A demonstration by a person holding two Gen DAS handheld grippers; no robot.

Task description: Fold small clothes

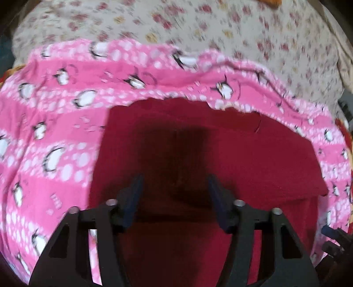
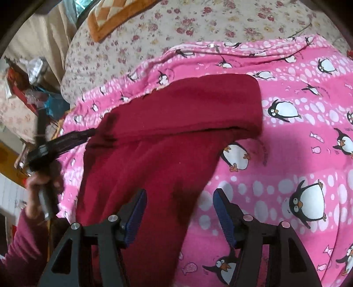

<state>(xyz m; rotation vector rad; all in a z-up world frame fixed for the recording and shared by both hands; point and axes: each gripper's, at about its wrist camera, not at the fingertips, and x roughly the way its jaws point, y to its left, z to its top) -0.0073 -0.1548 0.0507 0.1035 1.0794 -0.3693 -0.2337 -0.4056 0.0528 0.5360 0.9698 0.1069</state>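
The dark red garment [image 2: 167, 141] lies on a pink penguin blanket [image 2: 297, 154], and the blanket is spread over a bed with a flowery sheet [image 2: 198, 24]. From where I stand it looks partly folded. The top part has been turned over, so there is a thick doubled band across the top with a clear edge under it. Below that band a longer piece hangs down toward the near side in 1 layer, a bit slanted and not lined up with the top.

The right tongs [image 2: 179, 212] stand open over the lower edge of the red cloth. Nothing is pinched between them; 1 blue pad [image 2: 138, 212] is above the cloth and the other is above the blanket.

The left tongs [image 1: 174, 194] are open too, hanging right over the middle of the red garment [image 1: 220, 154] with a dark shadow under them. They hold nothing. That view is blurry, so I cannot tell if the pads touch the cloth. In the right view a hand [image 2: 42, 183] in a dark red sleeve holds those tongs at the left edge of the garment.

So I think 1 fold is done and both tongs have let go. What is left, I would guess, is to bring the long lower piece up or across to make a small neat pile, and then smooth it. I cannot see other clothes waiting, only an orange patterned cloth [image 2: 114, 15] far up the bed
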